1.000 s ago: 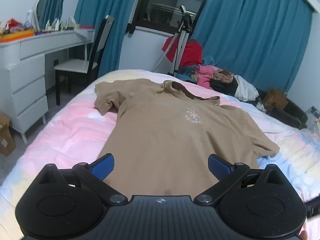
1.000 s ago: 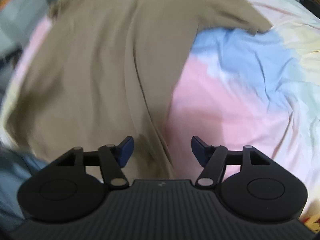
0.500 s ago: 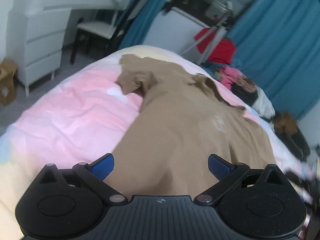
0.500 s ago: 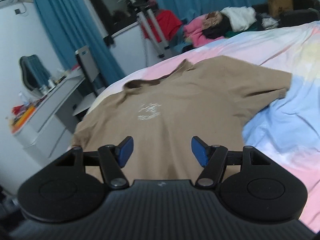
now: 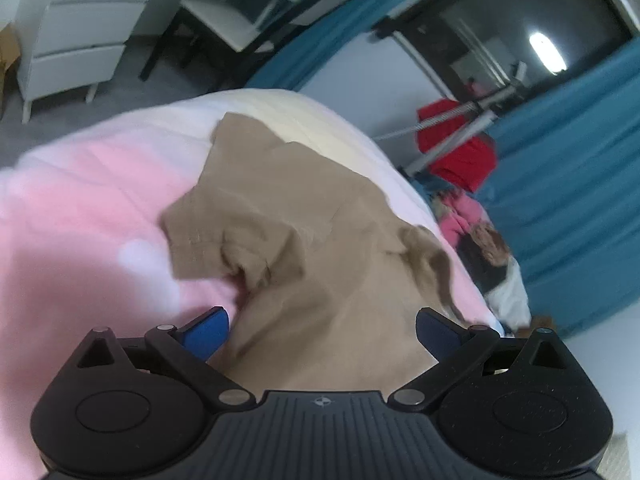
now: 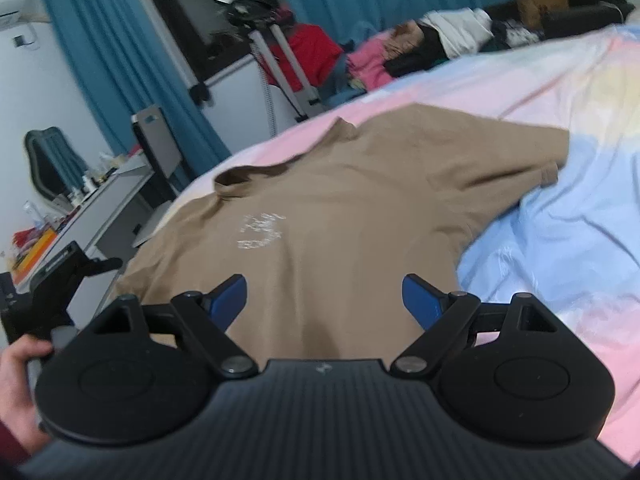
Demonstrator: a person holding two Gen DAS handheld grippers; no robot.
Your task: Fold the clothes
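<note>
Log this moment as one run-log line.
stage: pre-grasp | shirt: flat on bed, unfolded | left gripper: open, empty | right gripper: opening, empty

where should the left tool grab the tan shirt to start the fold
Take the shirt by its crumpled sleeve, which lies bunched on the pink sheet just ahead of the left tool. Come in low from the sheet side: the cuff edge faces that way and its folds stand proud, so open jaws can probably close over them.
</note>
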